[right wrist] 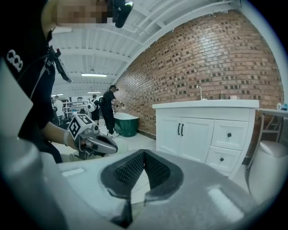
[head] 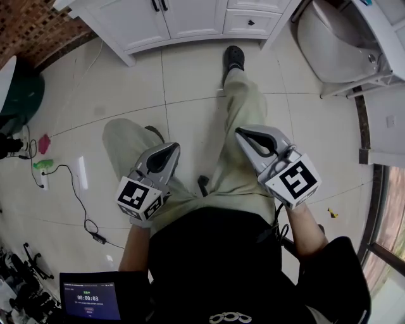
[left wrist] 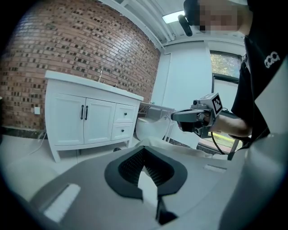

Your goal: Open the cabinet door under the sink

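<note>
The two cabinet doors (right wrist: 182,134) under the sink sit shut and flush, facing the person across the tiled floor (head: 190,82). Their long axis is upright, with black bar handles (right wrist: 180,129) vertical at the middle seam. The left hand-held gripper (head: 172,149) and right hand-held gripper (head: 240,131) hang well apart from the doors, jaws together on nothing, tips towards the doors

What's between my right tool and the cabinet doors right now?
Head view: only bare floor tiles and your own outstretched leg and shoe; nothing blocks the cabinet doors.
</note>
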Tool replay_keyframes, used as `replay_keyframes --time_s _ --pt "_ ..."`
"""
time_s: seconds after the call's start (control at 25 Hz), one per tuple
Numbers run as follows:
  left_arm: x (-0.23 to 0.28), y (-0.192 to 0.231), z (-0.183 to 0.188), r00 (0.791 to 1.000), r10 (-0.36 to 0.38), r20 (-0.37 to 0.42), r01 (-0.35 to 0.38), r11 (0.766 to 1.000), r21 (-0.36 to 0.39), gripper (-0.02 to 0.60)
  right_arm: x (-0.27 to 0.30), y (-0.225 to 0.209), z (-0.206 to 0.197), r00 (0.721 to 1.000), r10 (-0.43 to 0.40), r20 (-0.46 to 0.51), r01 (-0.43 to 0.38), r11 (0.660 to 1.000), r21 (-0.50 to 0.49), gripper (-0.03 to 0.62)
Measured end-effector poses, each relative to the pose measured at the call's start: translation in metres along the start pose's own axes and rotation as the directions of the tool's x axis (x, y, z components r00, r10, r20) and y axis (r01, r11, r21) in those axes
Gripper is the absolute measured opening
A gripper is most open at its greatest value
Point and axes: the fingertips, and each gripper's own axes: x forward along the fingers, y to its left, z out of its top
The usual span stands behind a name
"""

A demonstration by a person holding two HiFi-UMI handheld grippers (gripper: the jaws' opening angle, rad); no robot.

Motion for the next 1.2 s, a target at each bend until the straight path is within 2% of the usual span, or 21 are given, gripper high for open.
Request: replay_keyframes --time_s 0.24,0.44,0.88,1.2 --pt "0.016 0.023 0.019 1.0 0.009 0.025 -0.009 1.0 0.0 0.015 0.029 -0.019 0.016 0.999 0.029 0.017 -0.029 0.999 -0.027 -0.009" --pt "0.037 0.054 0.042 0.999 0.013 0.046 -0.014 1.0 0.024 0.017 0.058 -0.043 0.026 1.0 0.027 -0.003 -0.027 0.996 -0.09 -0.009" --pt "0.098 0.118 0.076 0.999 0.012 0.048 -0.014 1.0 0.024 0.017 0.105 -0.107 0.038 1.0 0.022 0.002 -0.022 0.997 -0.068 -0.009" --pt "0.133 0.161 0.105 0.995 0.073 0.073 -0.075 0.997 0.028 0.017 0.111 -0.142 0.036 0.998 0.033 -0.052 -0.04 0.99 -0.136 -0.009"
